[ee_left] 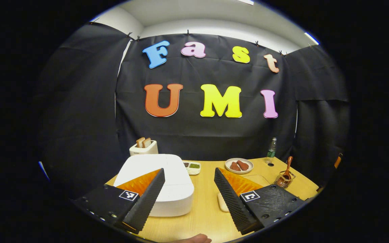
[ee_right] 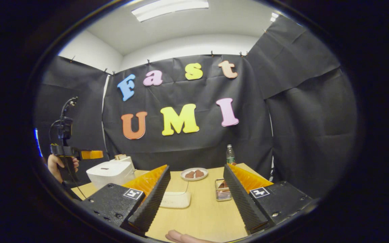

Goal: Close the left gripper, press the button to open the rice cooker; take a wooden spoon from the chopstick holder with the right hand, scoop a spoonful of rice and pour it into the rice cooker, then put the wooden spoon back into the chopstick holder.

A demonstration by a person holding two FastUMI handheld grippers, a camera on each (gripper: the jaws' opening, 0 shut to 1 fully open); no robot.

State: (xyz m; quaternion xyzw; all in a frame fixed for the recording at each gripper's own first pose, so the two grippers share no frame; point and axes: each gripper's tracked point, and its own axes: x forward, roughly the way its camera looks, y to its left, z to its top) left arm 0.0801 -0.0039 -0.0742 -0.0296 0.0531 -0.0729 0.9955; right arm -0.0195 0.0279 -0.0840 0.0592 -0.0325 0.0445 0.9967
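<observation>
The white rice cooker (ee_left: 157, 182) stands at the table's left with its lid down. My left gripper (ee_left: 189, 170) hovers open above its right edge, nothing between the fingers. In the right gripper view the cooker (ee_right: 110, 172) sits at the left, and a hand holds the left gripper (ee_right: 91, 154) above it. The wooden spoon (ee_left: 288, 165) stands upright in the chopstick holder (ee_left: 284, 180) at the right. My right gripper (ee_right: 197, 168) is open and empty over the table's near side. The holder (ee_right: 222, 192) is partly hidden behind its right finger. A shallow white tray (ee_right: 176, 199) lies ahead.
A toaster (ee_left: 144, 146) with bread stands behind the cooker. A small sauce dish (ee_left: 192, 167), a plate of brown food (ee_left: 238, 165) and a water bottle (ee_left: 271, 150) line the back of the wooden table (ee_left: 204, 209). Black cloth walls close in on three sides.
</observation>
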